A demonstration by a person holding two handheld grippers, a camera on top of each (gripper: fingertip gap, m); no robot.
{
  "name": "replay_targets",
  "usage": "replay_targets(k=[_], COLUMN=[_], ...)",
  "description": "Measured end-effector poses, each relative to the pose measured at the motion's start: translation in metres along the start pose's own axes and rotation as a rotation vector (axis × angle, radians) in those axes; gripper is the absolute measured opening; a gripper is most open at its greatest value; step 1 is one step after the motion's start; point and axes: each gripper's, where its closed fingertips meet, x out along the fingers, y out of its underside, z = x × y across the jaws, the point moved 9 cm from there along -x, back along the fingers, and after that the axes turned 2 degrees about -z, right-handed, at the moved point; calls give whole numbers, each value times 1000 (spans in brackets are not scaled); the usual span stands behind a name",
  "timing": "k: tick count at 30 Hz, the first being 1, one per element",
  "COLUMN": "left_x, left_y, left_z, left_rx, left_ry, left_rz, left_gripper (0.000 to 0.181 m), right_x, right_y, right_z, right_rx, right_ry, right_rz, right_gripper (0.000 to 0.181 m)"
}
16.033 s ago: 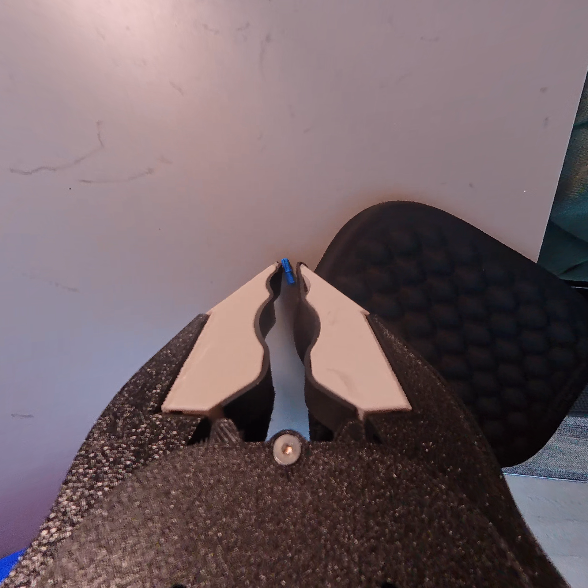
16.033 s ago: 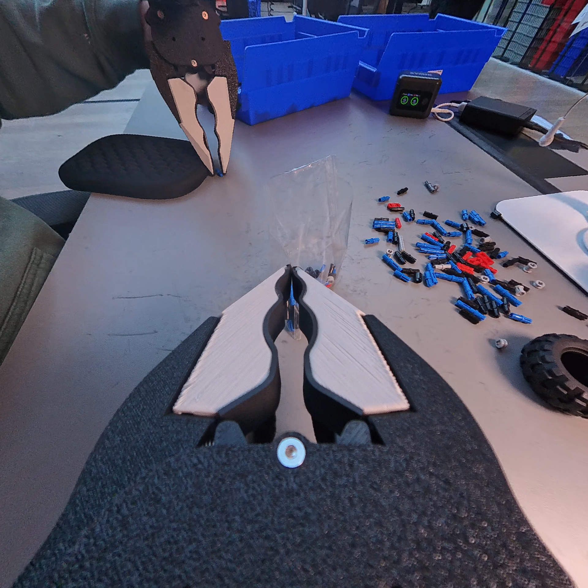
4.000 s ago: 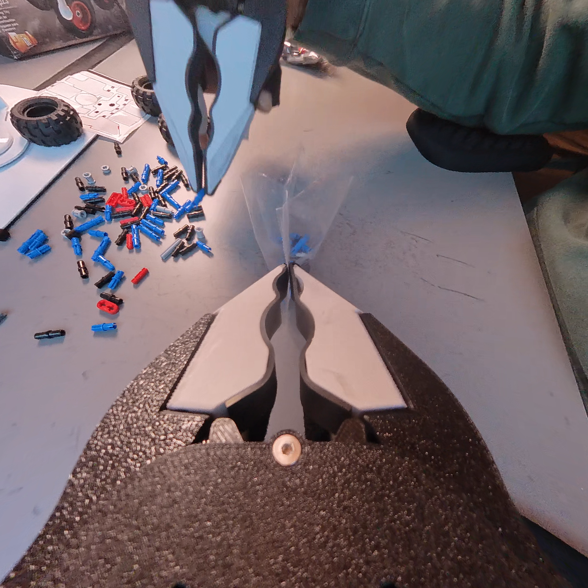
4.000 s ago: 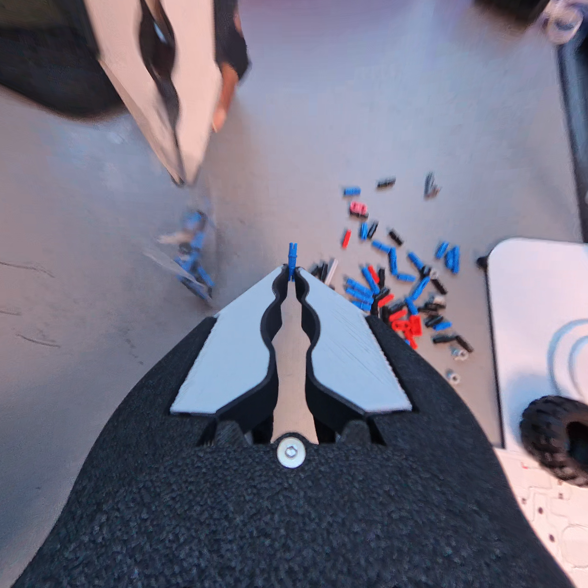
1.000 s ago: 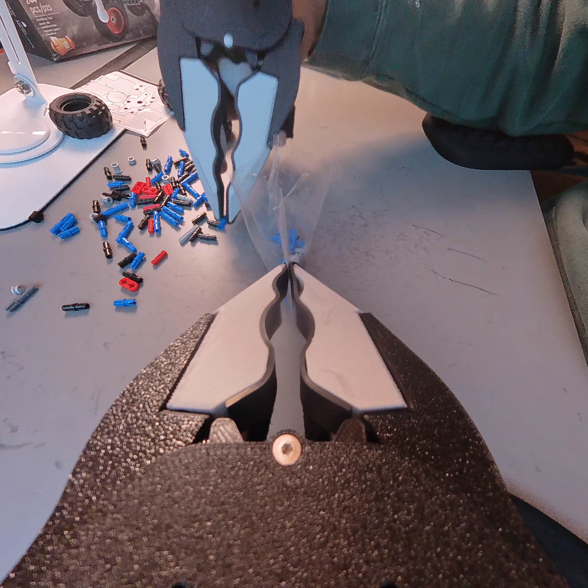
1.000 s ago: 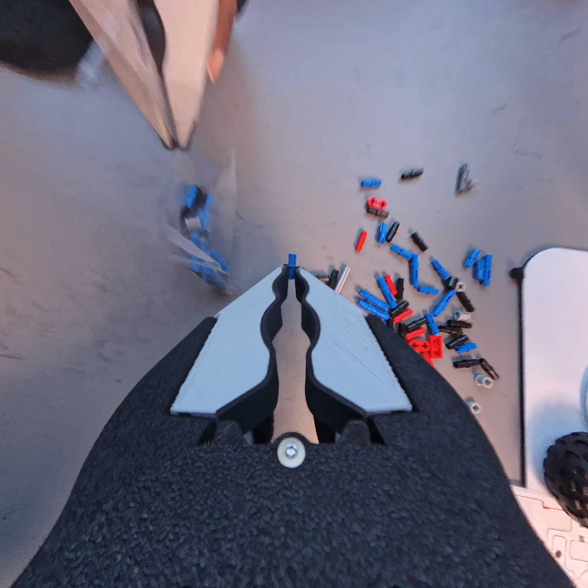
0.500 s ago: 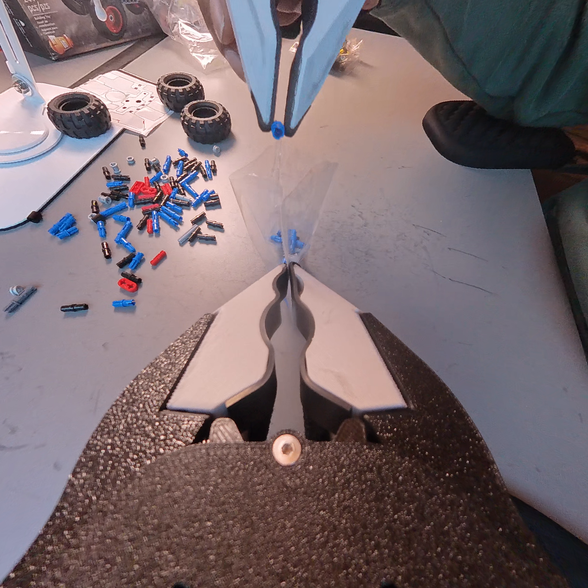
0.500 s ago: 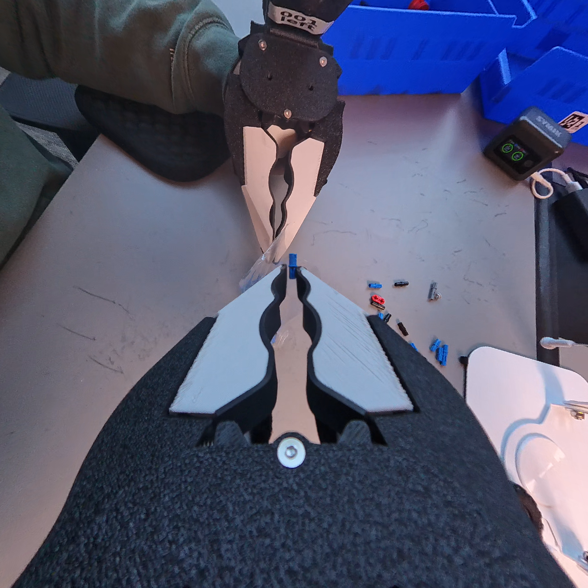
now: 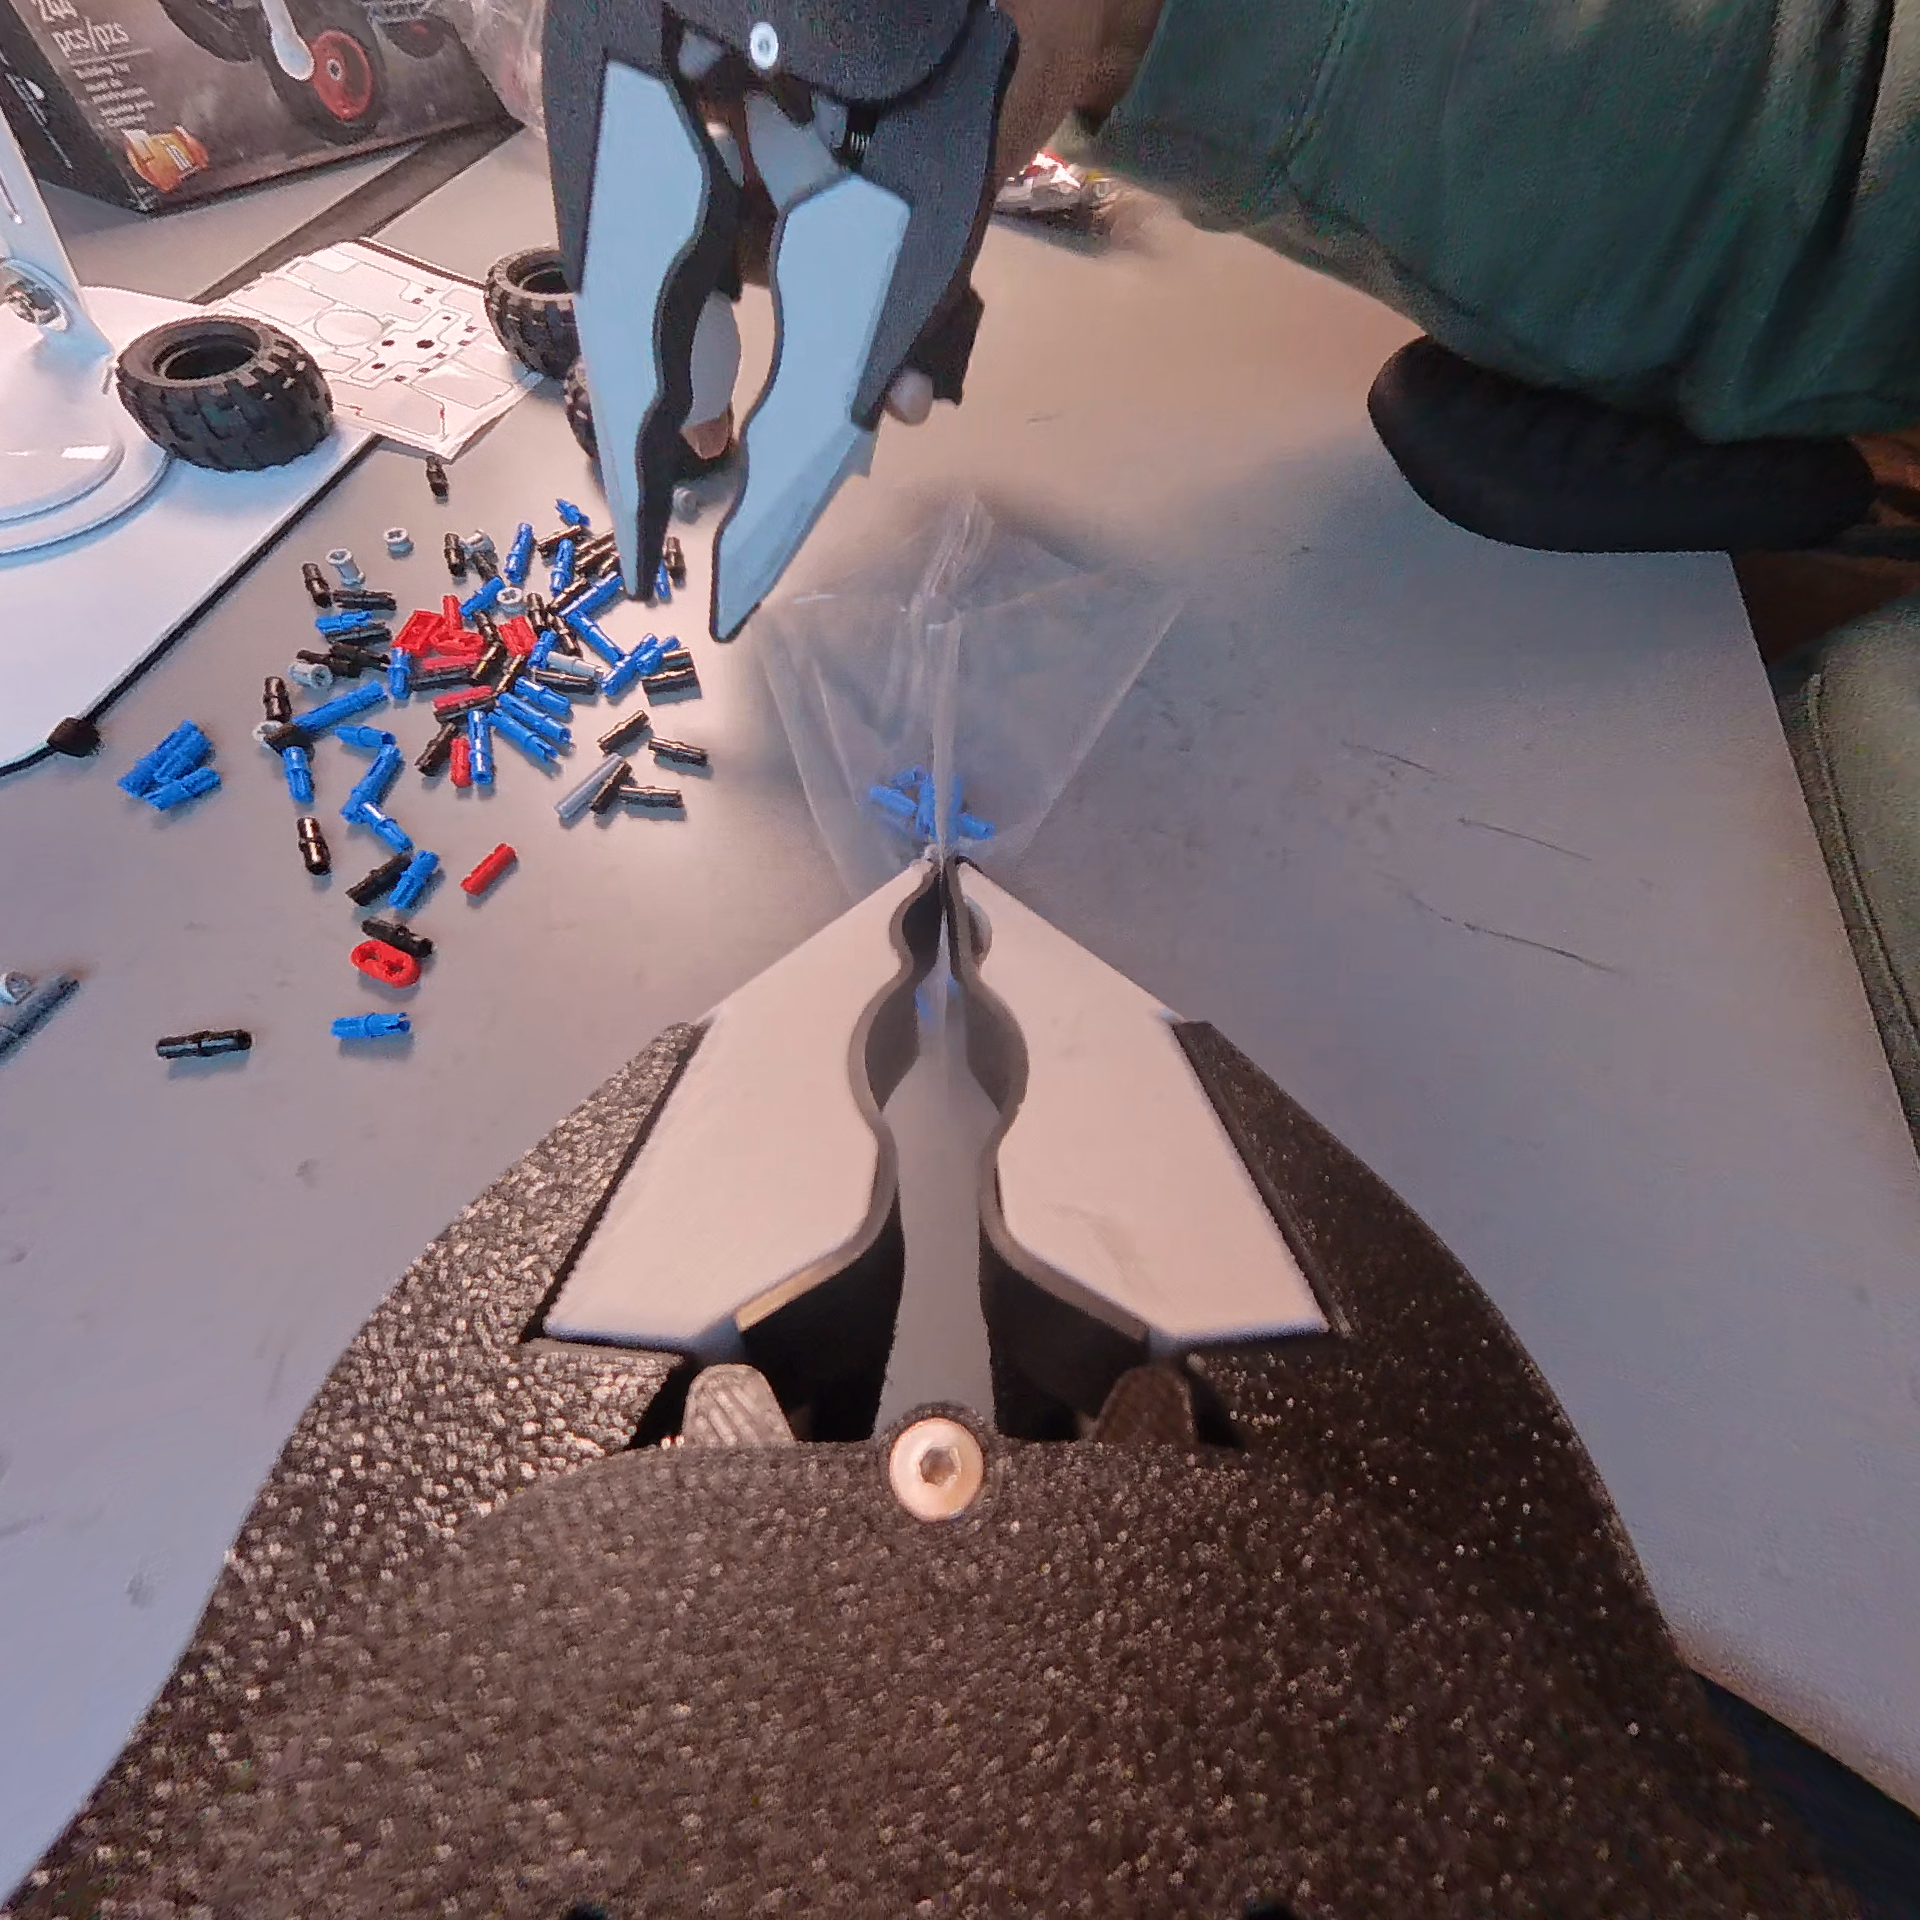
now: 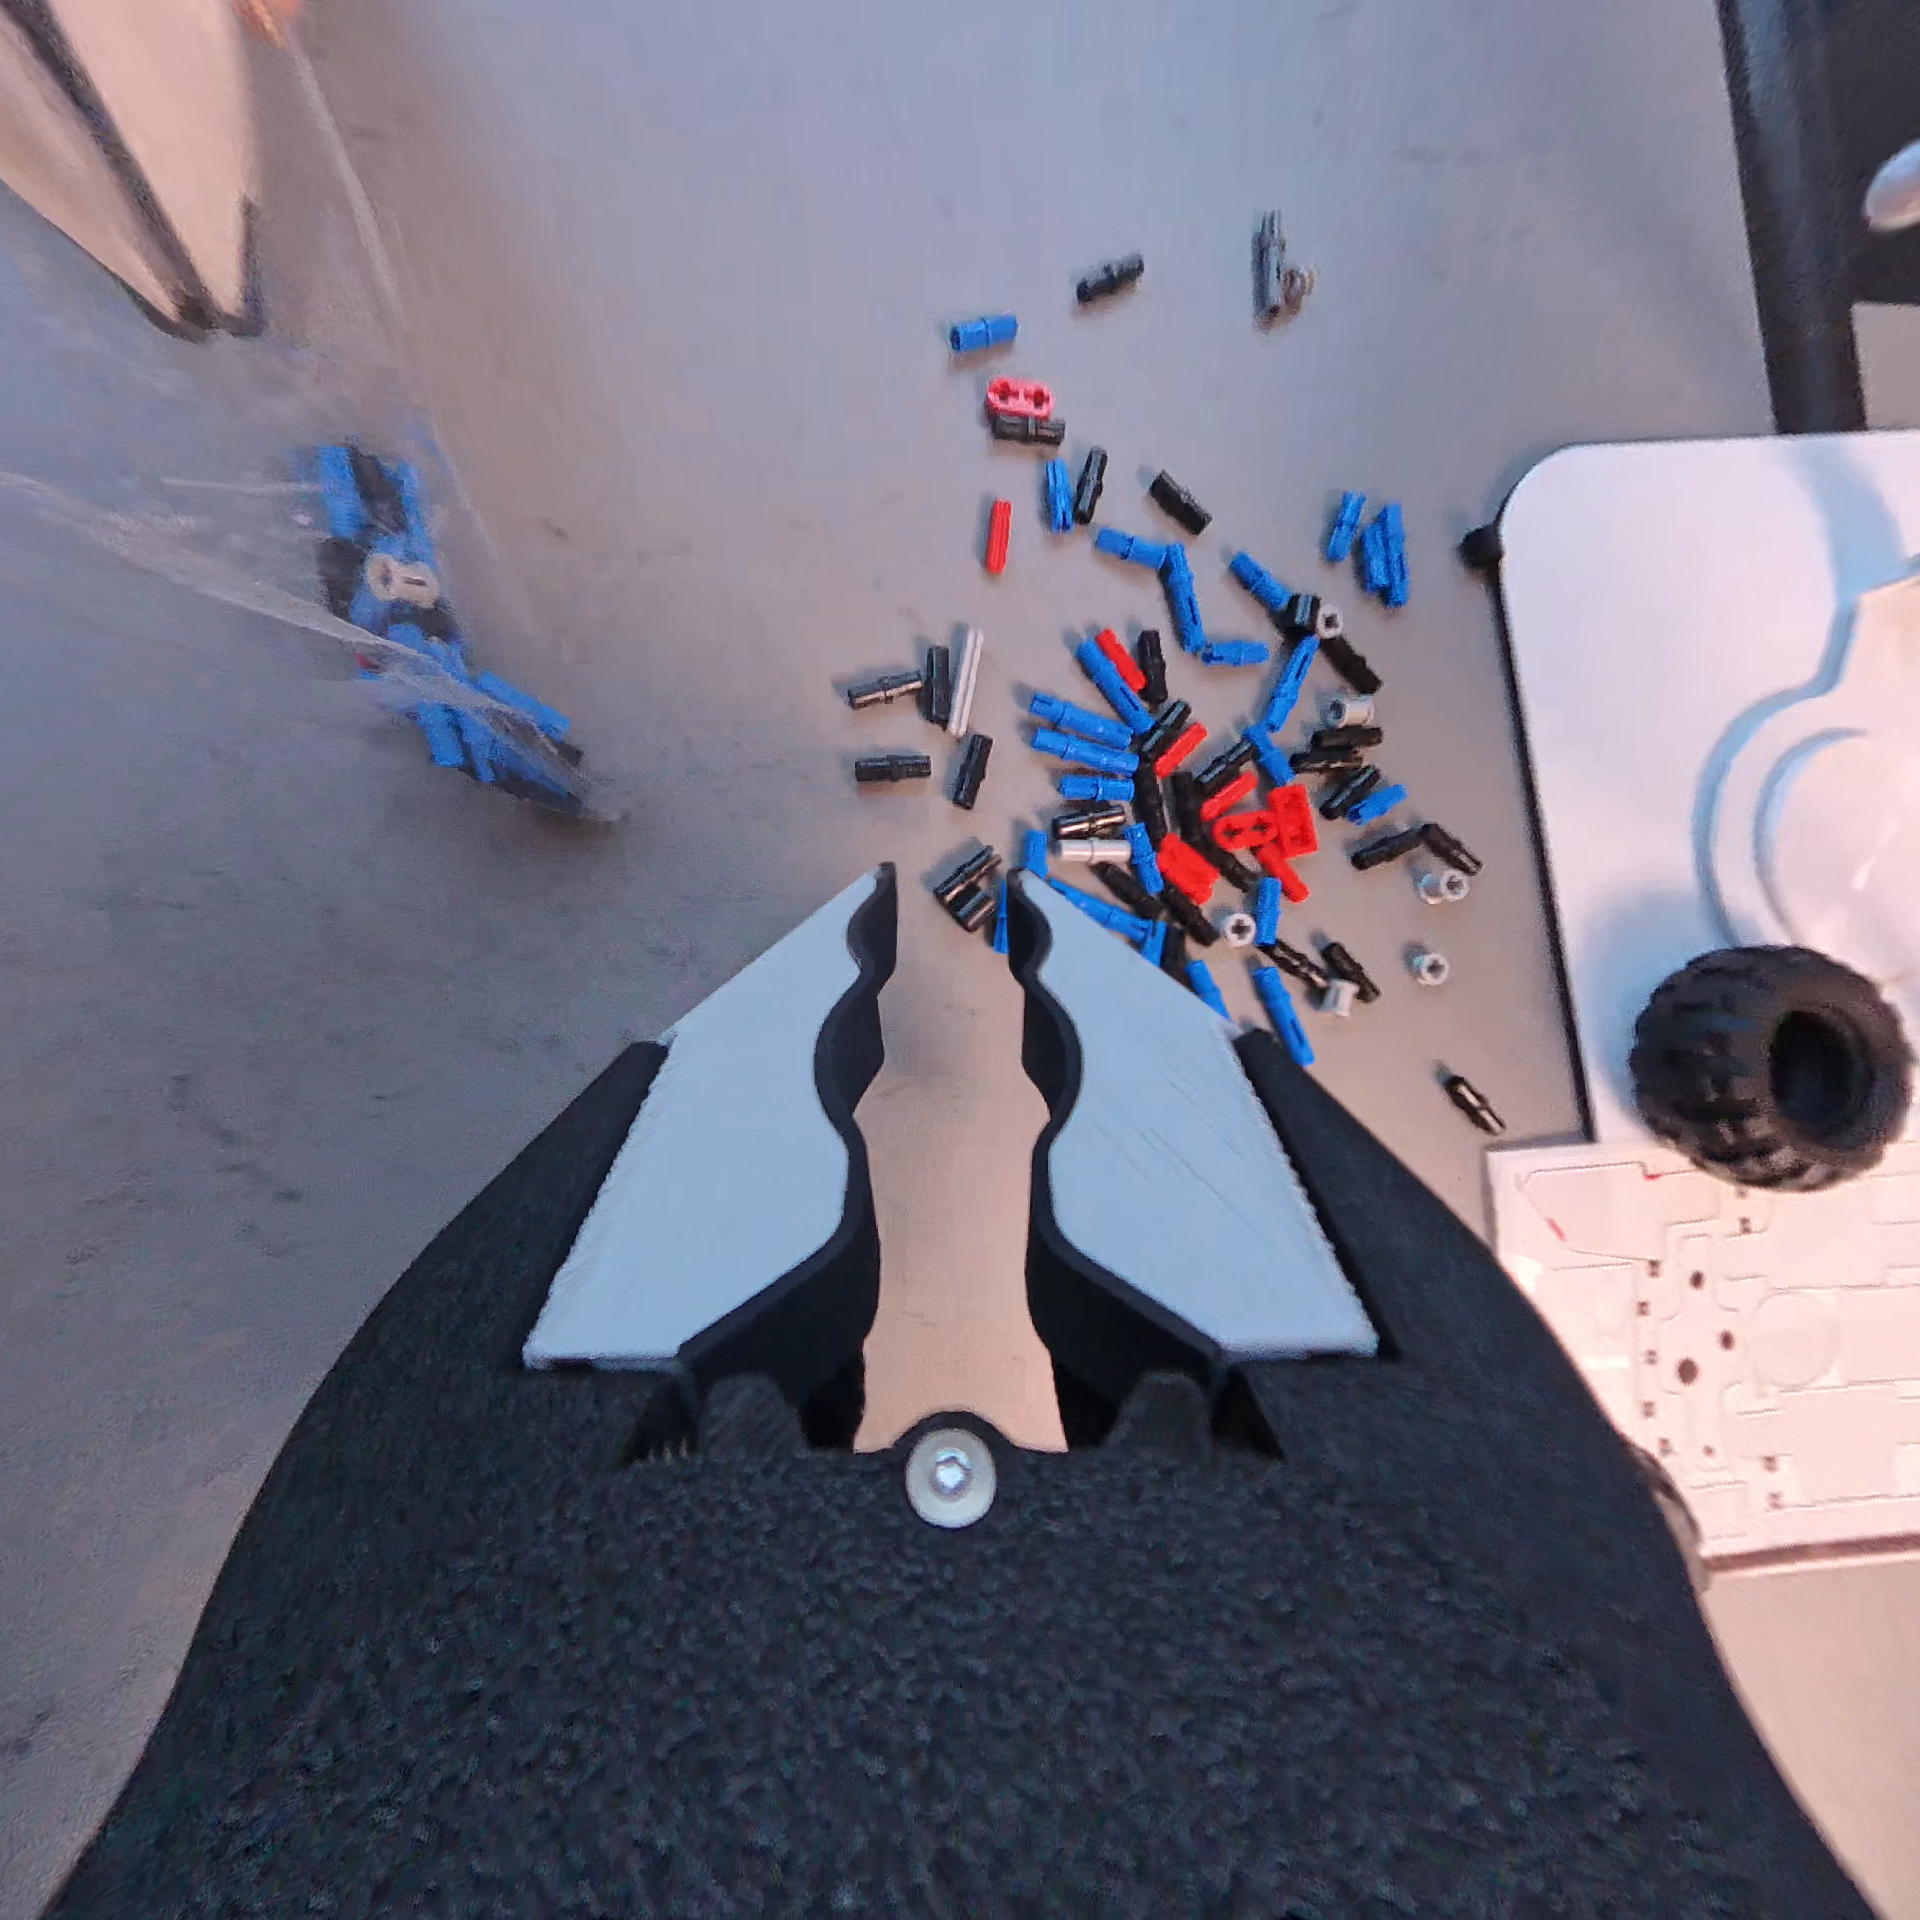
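Note:
My left gripper (image 9: pixel 943 868) is shut on the edge of a clear plastic bag (image 9: pixel 966 675) that holds several blue and black pins (image 9: pixel 925 805). The bag also shows at the left of the right wrist view (image 10: pixel 436 623). My right gripper (image 10: pixel 951 883) is open and empty, pointing down just above the near edge of a pile of blue, black and red pins (image 10: pixel 1174 769). It also shows in the left wrist view (image 9: pixel 686 608), with its jaws apart, over the pile (image 9: pixel 468 686) and left of the bag's mouth.
Black toy tyres (image 9: pixel 218 390) and a printed sheet (image 9: pixel 395 348) lie by a white stand base (image 10: pixel 1714 727); one tyre (image 10: pixel 1777 1070) sits at its edge. A black padded rest (image 9: pixel 1621 457) and a person's green sleeve (image 9: pixel 1558 187) are at the far right. The table edge (image 9: pixel 1808 935) runs along the right. The left gripper's tips are roughly 12 cm from the right gripper's.
My right gripper has let go of the blue pin it held above the bag, opened, and swung down over the loose pile. My left gripper has kept its hold on the bag.

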Motion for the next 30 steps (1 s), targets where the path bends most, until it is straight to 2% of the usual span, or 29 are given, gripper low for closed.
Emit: replay_targets(k=[6,12,25,26,30], left_x=[6,5,6,6,6], left_y=[0,0,1,1,1], left_z=[-3,-4,-4,-4,-4], left_rx=[6,6,-1,-1,-2], left_ry=[17,12,16,16,19], left_rz=[6,5,3,3,3], left_gripper=[0,0,0,0,0], right_x=[13,16,16,16,17], right_y=[13,13,13,14,15], right_z=[3,3,1,1,0], right_rx=[67,80,93,97,154], right_ry=[59,40,26,24,12], right_rz=[9,0,-11,-6,-3], right_gripper=[21,12,11,0,0])
